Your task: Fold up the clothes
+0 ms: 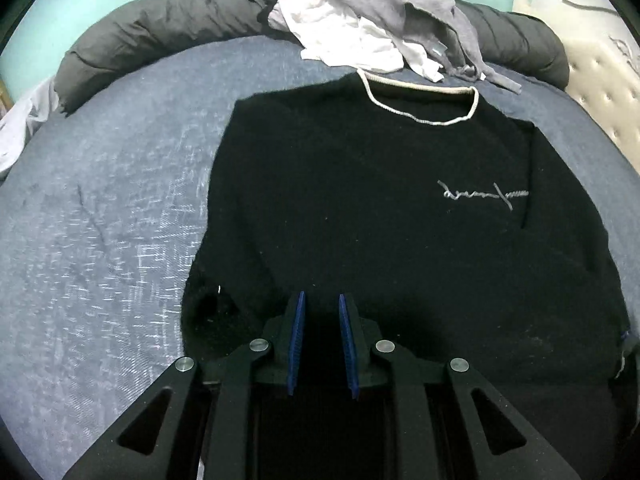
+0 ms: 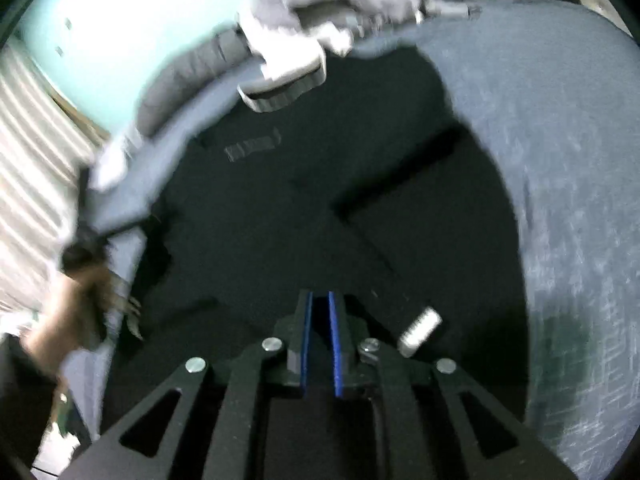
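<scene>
Black knit sweater with pale collar trim (image 1: 380, 216) flat on blue bed (image 1: 100, 220), sleeves seemingly folded in | body fold remaining | left claw (image 1: 322, 300) slightly spread, empty | right claw (image 2: 318, 300) nearly pressed together, apparently empty | grey-white clothes heap (image 1: 360, 20) waiting.

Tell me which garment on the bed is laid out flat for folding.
The black sweater with the white-trimmed neckline, spread across the blue bedcover. The grey garment and white garment lie crumpled beyond its collar.

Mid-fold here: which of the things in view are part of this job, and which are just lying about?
In the job:
black sweater, spread flat
left gripper, over its hem
right gripper, over the sweater
bed sheet, the work surface

Lying about:
grey and white clothes pile
dark rolled duvet
tufted headboard
</scene>
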### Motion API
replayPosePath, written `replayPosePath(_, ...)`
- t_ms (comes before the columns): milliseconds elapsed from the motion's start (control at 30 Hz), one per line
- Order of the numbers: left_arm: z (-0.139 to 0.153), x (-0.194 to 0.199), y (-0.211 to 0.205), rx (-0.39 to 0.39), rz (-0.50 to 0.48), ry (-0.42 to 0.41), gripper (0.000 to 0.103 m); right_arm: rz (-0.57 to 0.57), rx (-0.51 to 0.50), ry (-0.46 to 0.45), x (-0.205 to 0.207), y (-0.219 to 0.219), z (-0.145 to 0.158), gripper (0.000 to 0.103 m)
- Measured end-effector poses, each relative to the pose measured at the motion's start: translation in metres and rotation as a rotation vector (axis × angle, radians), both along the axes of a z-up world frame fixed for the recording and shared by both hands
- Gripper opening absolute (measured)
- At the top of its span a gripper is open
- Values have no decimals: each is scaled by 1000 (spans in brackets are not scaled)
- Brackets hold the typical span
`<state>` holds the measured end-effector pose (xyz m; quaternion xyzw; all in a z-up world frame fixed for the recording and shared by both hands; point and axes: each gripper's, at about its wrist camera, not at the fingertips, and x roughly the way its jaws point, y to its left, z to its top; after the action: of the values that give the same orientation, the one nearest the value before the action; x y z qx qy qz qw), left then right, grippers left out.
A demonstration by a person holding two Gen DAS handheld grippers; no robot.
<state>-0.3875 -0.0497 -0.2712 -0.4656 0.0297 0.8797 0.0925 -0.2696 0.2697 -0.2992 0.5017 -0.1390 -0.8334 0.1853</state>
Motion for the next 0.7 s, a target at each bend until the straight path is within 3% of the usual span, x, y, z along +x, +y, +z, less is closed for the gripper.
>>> replayPosePath(100,11,16,14,30,-57,22,20,-34,-34,-25,-1,9,-3,8)
replayPosePath(233,-4,33,40,6,-140,-15,20,-66,-27,-22,0,17,0,8)
replayPosePath(300,-16,35,44,-3,-136,-24,20,-67,-44,-41,0,20,-4,8)
replayPosePath(367,-21,33,40,36,-112,-30,20,-67,-57,-51,0,22,-5,8)
replayPosePath(467,-11,34,28,93,-84,-49,20,-90,-80,-45,3,28,1,8)
replayPosePath(533,1,42,19,91,-70,-44,20,-120,-91,-35,4,36,6,9)
replayPosePath(567,6,47,13,94,-61,-40,21,-136,-94,-31,6,42,10,11)
replayPosePath(633,14,60,-1,104,-38,-48,27,-166,-96,-20,10,52,18,32)
replayPosePath(700,20,75,-17,115,-14,-72,29,-184,-101,-9,15,61,27,37)
